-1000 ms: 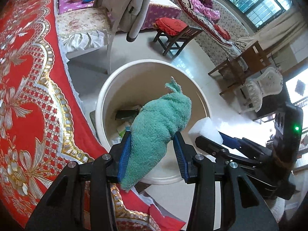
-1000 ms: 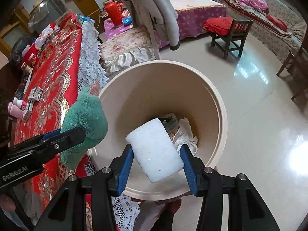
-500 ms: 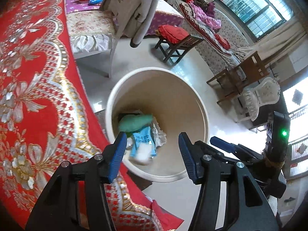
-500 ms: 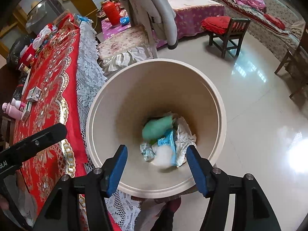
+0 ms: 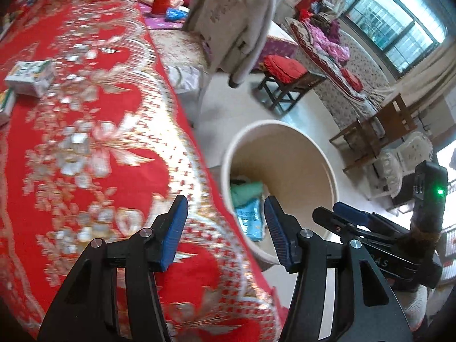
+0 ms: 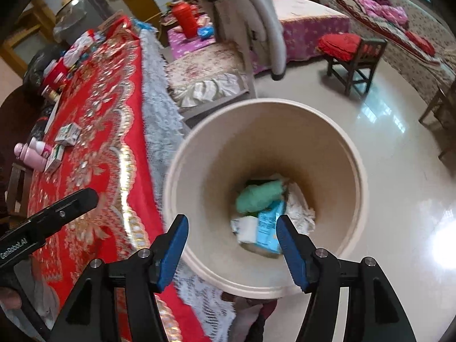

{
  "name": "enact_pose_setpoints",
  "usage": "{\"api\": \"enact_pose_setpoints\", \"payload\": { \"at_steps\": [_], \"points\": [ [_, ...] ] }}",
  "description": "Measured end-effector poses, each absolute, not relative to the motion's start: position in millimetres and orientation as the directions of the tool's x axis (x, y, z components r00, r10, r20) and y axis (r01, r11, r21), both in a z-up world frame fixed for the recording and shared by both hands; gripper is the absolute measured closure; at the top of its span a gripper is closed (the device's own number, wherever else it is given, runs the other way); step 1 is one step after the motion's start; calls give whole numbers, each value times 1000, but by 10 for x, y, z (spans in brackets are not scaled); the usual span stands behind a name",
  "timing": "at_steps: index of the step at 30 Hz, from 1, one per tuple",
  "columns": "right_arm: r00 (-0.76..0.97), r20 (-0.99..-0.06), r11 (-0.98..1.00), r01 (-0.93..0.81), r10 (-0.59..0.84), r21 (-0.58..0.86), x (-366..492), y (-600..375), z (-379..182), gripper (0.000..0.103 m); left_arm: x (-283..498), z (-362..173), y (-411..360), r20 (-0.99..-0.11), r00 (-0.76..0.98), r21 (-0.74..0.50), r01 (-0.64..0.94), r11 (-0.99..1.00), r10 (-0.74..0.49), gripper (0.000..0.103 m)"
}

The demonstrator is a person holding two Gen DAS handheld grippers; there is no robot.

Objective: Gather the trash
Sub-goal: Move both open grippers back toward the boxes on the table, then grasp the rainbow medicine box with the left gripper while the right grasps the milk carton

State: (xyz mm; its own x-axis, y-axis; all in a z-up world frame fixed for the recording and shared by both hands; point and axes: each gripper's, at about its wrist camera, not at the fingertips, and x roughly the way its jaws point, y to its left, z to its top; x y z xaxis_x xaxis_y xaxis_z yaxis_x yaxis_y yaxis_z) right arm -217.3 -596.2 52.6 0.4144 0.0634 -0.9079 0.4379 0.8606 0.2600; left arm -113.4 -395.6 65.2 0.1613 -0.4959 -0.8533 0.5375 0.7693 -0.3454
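Observation:
A cream trash bin [image 6: 350,154] stands on the floor beside the red-clothed table [image 6: 99,148]; it also shows in the left wrist view [image 5: 325,162]. Inside lie a green towel [image 6: 258,196] [image 5: 245,191], a white sponge [image 6: 246,228], a blue wrapper [image 6: 269,225] [image 5: 252,219] and white paper. My right gripper [image 6: 230,235] is open and empty above the bin's near rim. My left gripper [image 5: 225,222] is open and empty over the table's edge, left of the bin. Small cartons [image 5: 30,77] [image 6: 68,134] and pink bottles [image 6: 32,154] lie on the table.
A chair draped with a light coat [image 6: 256,22] stands behind the bin. A red-cushioned stool [image 6: 350,51], a sofa [image 5: 336,57] and wooden chairs [image 5: 376,131] stand across the glossy floor. A red thermos [image 6: 185,18] sits at the back.
One second ago my left gripper held the green towel and my right the white sponge. Both opened, and the items now lie in the bin. Both grippers have shifted left towards the table.

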Motion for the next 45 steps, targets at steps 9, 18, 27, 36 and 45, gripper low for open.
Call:
{"api": "enact_pose_setpoints", "payload": {
  "at_steps": [9,18,27,36,45],
  "points": [
    [433,-893,910,309,124,276,-1628,-5358,613,41,-881,701,-3232,-856,249,-318,438,841,-454,49],
    [414,-887,937,179,204,299,-1042,-4603,558,41,-439,753,-2252,-867,332,-272,309,911,-371,49],
    [404,-883,946,112,237,305,-433,-3992,499,41,472,801,-1383,-875,416,-179,197,964,-248,49],
    [411,-881,938,145,234,316,-135,-3824,519,41,1471,650,-1223,-883,421,-131,203,970,-208,49],
    [396,-887,932,166,237,323,23,-3864,482,39,1808,215,-1266,-934,318,-87,242,966,-164,49]
  ]
}}
